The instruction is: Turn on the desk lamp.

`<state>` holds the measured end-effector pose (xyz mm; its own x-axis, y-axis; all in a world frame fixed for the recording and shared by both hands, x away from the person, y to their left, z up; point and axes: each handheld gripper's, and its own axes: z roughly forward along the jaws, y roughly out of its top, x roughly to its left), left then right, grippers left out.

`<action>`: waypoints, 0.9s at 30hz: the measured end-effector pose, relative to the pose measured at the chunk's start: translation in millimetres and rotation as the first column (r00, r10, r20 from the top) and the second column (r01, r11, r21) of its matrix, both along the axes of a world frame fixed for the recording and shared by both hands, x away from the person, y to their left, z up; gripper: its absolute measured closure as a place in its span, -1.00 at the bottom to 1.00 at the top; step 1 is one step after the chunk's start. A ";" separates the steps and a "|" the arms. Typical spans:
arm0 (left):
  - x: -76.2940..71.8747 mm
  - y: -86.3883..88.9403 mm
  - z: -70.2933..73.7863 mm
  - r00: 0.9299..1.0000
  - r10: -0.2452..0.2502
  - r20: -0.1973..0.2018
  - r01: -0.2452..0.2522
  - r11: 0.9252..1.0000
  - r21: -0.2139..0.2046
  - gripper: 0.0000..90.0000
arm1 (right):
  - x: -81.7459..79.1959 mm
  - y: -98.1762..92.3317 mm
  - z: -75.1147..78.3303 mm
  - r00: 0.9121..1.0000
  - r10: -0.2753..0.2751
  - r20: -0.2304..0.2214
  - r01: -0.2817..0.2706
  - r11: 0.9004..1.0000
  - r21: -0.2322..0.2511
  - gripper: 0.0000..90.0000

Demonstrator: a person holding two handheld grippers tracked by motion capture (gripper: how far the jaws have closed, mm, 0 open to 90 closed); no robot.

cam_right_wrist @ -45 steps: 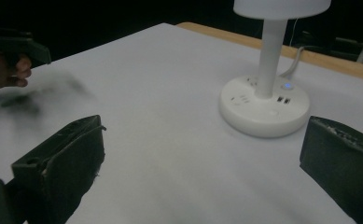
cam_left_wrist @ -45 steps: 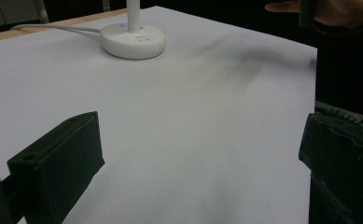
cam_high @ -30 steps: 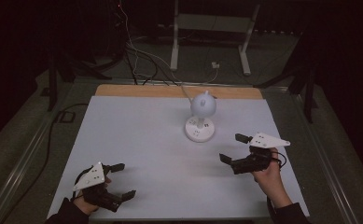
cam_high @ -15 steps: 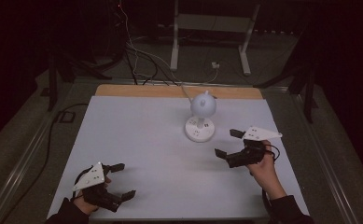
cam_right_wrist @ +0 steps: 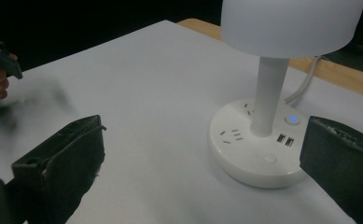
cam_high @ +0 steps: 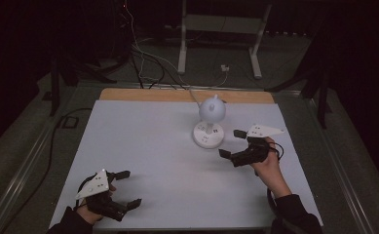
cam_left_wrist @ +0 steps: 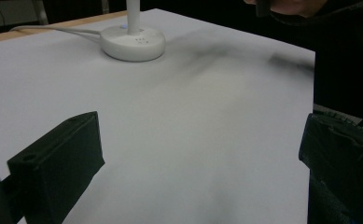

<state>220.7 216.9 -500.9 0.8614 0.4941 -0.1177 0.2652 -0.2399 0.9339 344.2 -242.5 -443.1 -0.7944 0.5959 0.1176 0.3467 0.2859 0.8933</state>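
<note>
My right hand-held gripper (cam_high: 230,143): jaws wide, just right of lamp (cam_high: 209,124); left hand-held gripper (cam_high: 127,188): wide, near-left tabletop (cam_high: 143,141).

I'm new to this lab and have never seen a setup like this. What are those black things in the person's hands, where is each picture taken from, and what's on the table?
A person holds a hand-operated grasping tool in each hand; there is no robot arm. The high view looks down from above the person's side: the left tool is near the table's front edge and the right tool is close to the lamp. The other two pictures come from small cameras riding on each tool, looking out between its own two black jaws.

On the white table stands a small white desk lamp with a round shade. Its round base carries sockets, USB ports and a lit blue button, and a white cable runs off it.

Both tools are open and hold nothing; the right one points at the lamp base.
</note>
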 end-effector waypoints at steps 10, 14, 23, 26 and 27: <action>0.4 0.3 0.1 1.000 0.000 -0.001 0.000 1.000 -0.005 -0.99 | 20.6 9.6 -13.7 1.000 -0.003 -0.017 0.002 0.998 -0.058 -1.00; 0.2 0.5 0.3 1.000 -0.004 0.000 0.004 1.000 -0.010 -0.99 | 30.3 13.5 -21.8 0.999 -0.041 -0.007 0.040 0.995 -0.095 -1.00; 0.3 0.5 -0.1 1.000 -0.004 -0.004 0.004 1.000 -0.006 -0.99 | 43.0 12.4 -34.5 0.992 -0.121 -0.030 0.118 0.989 -0.093 -1.00; 0.6 0.4 0.0 1.000 -0.003 -0.003 0.003 1.000 -0.010 -0.99 | 46.0 11.4 -38.9 0.991 -0.129 -0.022 0.127 0.987 -0.098 -1.00; 0.7 0.5 -0.1 1.000 -0.003 -0.004 0.003 1.000 -0.009 -0.99 | 46.5 10.9 -40.1 0.991 -0.134 -0.021 0.131 0.986 -0.102 -0.93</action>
<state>221.4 217.4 -501.0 0.8624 0.4904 -0.1254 0.2679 -0.2322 0.9350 390.7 -231.6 -483.2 -0.7048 0.7056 0.0734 0.4120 0.3229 0.8521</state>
